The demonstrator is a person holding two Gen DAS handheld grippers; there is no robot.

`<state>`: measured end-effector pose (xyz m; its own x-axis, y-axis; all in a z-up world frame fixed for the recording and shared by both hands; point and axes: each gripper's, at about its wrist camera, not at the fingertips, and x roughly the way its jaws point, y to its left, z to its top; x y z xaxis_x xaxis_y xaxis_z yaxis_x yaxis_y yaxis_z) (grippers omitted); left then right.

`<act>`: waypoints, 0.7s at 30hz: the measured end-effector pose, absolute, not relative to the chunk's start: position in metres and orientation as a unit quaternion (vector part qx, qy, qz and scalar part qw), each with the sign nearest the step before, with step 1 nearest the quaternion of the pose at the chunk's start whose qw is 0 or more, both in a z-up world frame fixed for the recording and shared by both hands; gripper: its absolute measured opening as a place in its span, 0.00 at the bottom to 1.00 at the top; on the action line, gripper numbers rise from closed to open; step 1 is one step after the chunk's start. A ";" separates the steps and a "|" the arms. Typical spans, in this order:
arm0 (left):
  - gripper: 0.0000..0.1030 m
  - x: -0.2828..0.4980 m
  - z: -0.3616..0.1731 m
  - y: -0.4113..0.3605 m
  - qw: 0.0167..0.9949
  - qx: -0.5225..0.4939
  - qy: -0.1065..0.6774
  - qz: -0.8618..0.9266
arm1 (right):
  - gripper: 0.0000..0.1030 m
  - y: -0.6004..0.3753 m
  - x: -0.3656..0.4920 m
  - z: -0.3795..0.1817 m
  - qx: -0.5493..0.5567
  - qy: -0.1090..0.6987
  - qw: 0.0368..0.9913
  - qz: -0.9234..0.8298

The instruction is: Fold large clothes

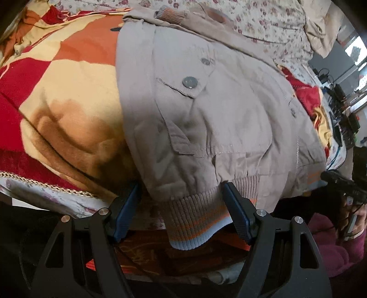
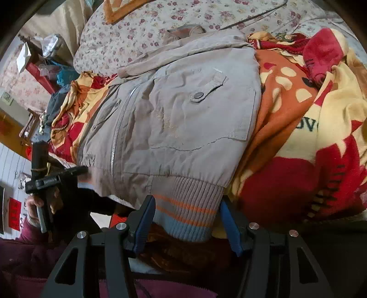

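The task's thing, a large beige cotton jacket [image 1: 218, 110] with snap pockets and a front zip, lies front-up on a bed, reaching away from both tongs toward the far end. Sleeves look folded in across the upper part; a striped cuff [image 1: 170, 15] rests near the collar, far from the left tongs. Judgement: side folds done, the hem-to-collar fold not yet made.

The ribbed grey hem band with orange and pale blue stripes [image 1: 195, 220] hangs over the near bed edge, straight into the tongs.

Left gripper [image 1: 181, 213]: jaws stand fairly wide, one blue pad on each side of the hem band. The right-hand pad appears to touch the ribbing; the left-hand pad stands clear. No grip yet.

Right gripper [image 2: 185, 217]: jaws at middling width, straddling the other corner of the hem band [image 2: 190, 206]. The pads look just beside the cloth, not clamped; contact is hard to tell.

Around: a red, orange and cream fleece blanket [image 1: 57, 96] under the jacket and outward of each gripper; a floral bedsheet [image 2: 142, 29] beyond the collar; cluttered furniture past the bed, on the inward side of each view.

In the way: nothing on the jacket. The soft, lumpy blanket may snag the hem or get pinched with it.
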<state>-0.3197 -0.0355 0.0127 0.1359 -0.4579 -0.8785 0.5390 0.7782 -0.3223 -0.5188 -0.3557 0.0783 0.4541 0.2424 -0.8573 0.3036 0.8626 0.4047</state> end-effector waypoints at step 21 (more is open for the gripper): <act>0.72 -0.317 0.007 -0.040 0.751 0.037 0.576 -0.321 | 0.43 -0.355 -0.489 0.066 0.264 0.510 0.818 -0.010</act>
